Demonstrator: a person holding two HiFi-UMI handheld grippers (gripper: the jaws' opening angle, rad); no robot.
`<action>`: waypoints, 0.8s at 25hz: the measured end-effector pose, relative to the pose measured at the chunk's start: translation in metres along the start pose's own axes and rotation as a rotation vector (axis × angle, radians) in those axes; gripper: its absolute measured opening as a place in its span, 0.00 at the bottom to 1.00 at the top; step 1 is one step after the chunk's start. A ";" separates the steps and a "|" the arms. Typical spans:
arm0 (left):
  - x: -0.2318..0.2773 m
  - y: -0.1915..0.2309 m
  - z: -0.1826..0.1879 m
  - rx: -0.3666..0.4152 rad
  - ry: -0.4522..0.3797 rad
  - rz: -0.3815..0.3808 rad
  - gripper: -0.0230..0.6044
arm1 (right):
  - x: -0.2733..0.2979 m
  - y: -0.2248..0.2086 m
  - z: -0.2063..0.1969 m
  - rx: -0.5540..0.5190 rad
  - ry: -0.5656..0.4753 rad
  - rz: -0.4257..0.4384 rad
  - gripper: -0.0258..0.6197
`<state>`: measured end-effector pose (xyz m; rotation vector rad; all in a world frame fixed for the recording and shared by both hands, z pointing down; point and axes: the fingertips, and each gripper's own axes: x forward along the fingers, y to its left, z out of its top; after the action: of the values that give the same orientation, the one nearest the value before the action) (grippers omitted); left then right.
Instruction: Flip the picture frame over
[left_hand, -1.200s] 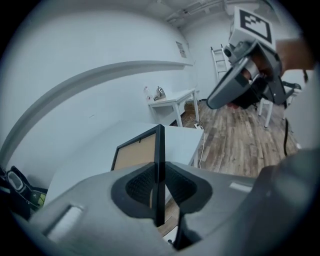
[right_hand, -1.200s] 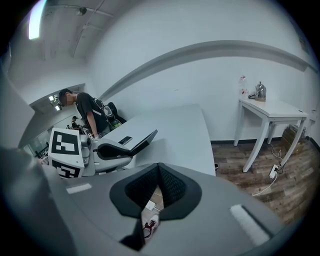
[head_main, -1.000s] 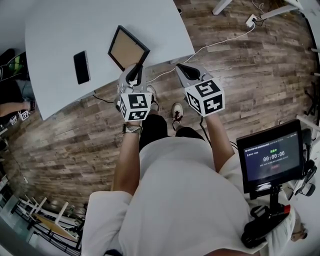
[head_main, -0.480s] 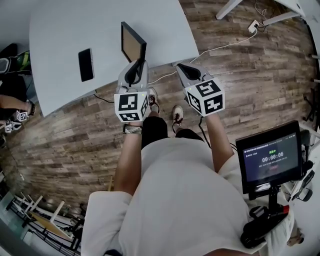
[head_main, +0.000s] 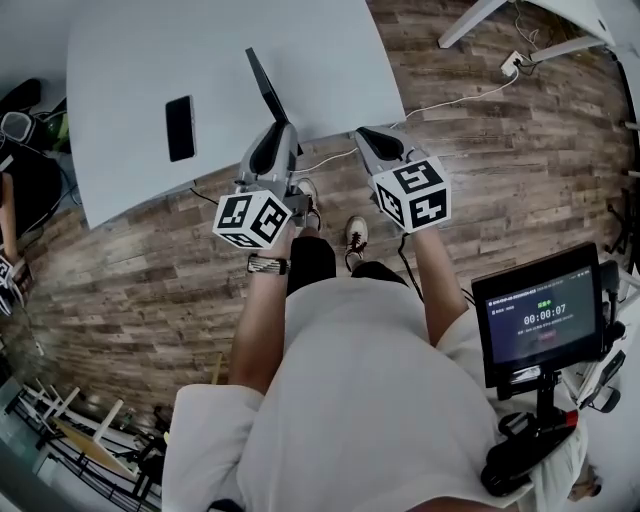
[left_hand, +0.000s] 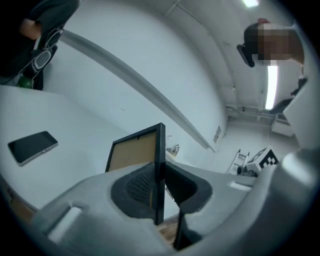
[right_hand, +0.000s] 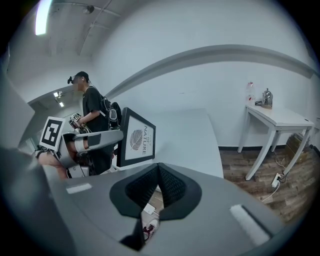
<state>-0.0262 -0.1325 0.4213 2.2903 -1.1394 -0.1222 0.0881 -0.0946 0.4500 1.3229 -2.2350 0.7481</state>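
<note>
Half flipped, I judge: left hand-held gripper (head_main: 273, 140) clamps the picture frame (head_main: 262, 85) upright over the worktop (head_main: 130, 60); right hand-held gripper (head_main: 378, 145), at its 3 o'clock, jaws together, empty; next, lay it print-up.

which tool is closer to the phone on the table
Left. The left tool, clamped on the picture frame, is just right of the phone; the right tool is further right, beyond it.

"What's the floor like?"
"Dark wood planks (head_main: 500, 150), running under a pale counter (head_main: 130, 60)."
"And the walls?"
"Plain white wall (right_hand: 200, 30), a white side table (right_hand: 277, 117) against it, a strip light (right_hand: 42, 15) overhead."
</note>
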 end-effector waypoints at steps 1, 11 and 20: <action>-0.002 0.003 0.002 -0.031 -0.016 0.002 0.15 | 0.000 0.001 0.000 -0.002 0.001 0.003 0.04; -0.022 0.017 0.009 -0.199 -0.123 0.019 0.15 | 0.005 0.014 -0.001 -0.036 0.012 0.040 0.04; -0.046 0.029 0.006 -0.323 -0.213 0.032 0.15 | 0.013 0.034 0.002 -0.081 0.025 0.098 0.04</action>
<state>-0.0779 -0.1139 0.4241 2.0059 -1.1645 -0.5105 0.0521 -0.0909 0.4482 1.1665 -2.2991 0.6962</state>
